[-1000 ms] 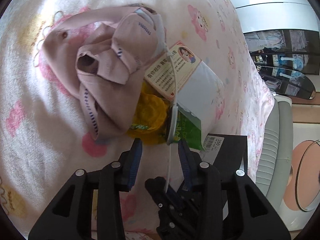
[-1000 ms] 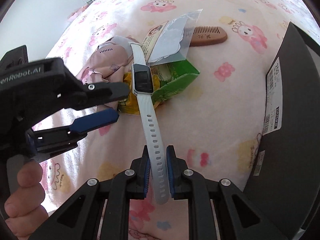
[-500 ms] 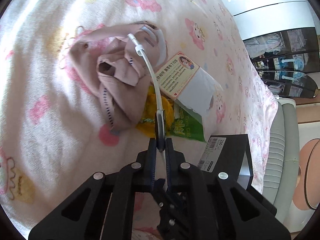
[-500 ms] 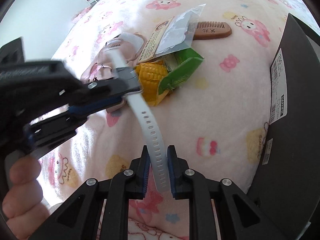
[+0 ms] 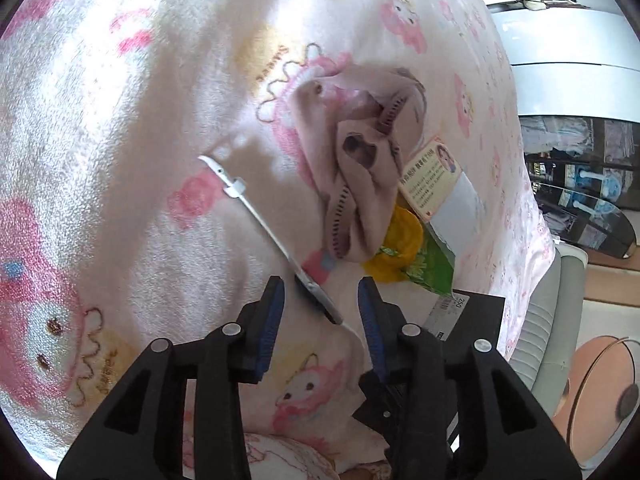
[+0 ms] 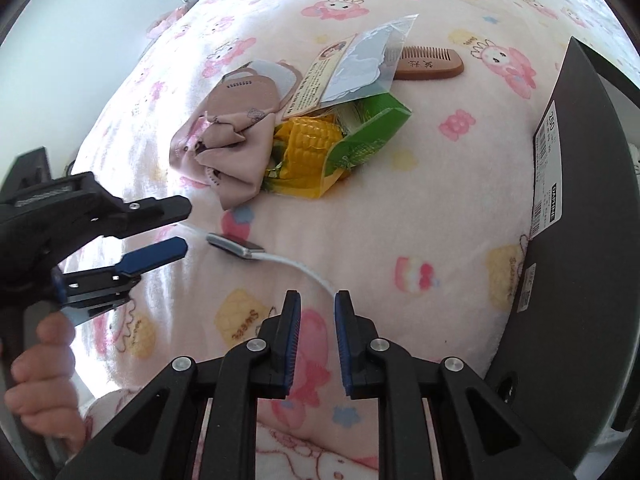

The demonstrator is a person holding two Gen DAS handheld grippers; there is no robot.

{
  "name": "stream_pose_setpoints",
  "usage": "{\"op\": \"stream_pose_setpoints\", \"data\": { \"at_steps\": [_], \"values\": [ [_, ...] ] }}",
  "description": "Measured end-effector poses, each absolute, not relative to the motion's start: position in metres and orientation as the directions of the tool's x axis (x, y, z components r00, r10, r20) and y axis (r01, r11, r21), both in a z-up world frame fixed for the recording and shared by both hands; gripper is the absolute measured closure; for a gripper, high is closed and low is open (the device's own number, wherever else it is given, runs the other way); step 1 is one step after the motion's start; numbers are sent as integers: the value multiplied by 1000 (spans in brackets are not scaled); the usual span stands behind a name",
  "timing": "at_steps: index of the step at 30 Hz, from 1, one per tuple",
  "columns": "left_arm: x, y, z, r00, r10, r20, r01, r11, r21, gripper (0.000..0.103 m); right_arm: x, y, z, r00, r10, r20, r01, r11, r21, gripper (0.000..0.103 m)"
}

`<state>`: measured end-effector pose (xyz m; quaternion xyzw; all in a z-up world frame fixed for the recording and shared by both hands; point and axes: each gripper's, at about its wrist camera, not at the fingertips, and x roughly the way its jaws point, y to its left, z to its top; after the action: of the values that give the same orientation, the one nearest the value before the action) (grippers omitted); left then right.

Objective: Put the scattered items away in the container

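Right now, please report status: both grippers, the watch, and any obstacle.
Left gripper open, right gripper open, both empty. White smartwatch lies flat on the blanket, outside the black box. Nothing blocks it.

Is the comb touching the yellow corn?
Apart. The right wrist view shows the comb lying beyond the clear packet, with pink blanket between it and the corn.
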<state>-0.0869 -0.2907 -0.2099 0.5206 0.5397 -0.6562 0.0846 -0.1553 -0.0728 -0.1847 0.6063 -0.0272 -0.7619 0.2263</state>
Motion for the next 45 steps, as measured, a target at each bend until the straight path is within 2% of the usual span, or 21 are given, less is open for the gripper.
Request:
{"op": "stream_pose_setpoints", "data": {
  "at_steps": [3,7,11,14,17,19,23,30,36,37,38,40,45],
  "values": [
    [-85,-296,-226,-444,482,-755,704,-333,-627,64,-155,-66,-183,-116,-452,-884,296,-865,404,88],
    [-96,-302,-233,-430,436,-790,727,-352,-590,66,-156,-61,-183,-49,-521,-852,276,-827,490,88],
    [-92,-305,-246,-387,448,-806,773,-319,-548,85,-156,-63,-193,-17,-524,-852,256,-826,503,88],
    [-79,-313,-253,-378,466,-800,790,-289,-541,90,-166,-60,-207,30,-555,-831,186,-814,550,87],
    [-72,-315,-253,-372,465,-803,786,-302,-539,90,-178,-64,-217,26,-576,-817,128,-808,575,74],
    [-72,-313,-251,-376,461,-804,781,-310,-542,90,-184,-69,-222,12,-568,-823,114,-817,566,68],
    [-75,-310,-253,-374,458,-806,781,-313,-540,90,-193,-81,-240,11,-523,-853,92,-848,521,68],
    [-73,-308,-259,-377,466,-801,786,-295,-542,90,-191,-69,-235,-25,-587,-809,3,-809,587,68],
    [-72,-304,-259,-375,459,-805,782,-309,-541,90,-204,-79,-244,-48,-554,-831,8,-832,554,66],
    [-72,-302,-258,-376,462,-803,776,-317,-545,91,-204,-78,-247,-29,-558,-830,26,-830,557,73],
    [-72,-301,-256,-377,469,-799,767,-326,-553,93,-204,-80,-245,-24,-570,-821,57,-821,568,87],
    [-71,-297,-249,-391,459,-797,743,-354,-568,95,-199,-81,-235,-38,-586,-809,108,-807,580,91],
    [-63,-281,-216,-449,401,-799,674,-435,-597,100,-181,-91,-202,-108,-530,-841,250,-834,493,96]
  ]
}}
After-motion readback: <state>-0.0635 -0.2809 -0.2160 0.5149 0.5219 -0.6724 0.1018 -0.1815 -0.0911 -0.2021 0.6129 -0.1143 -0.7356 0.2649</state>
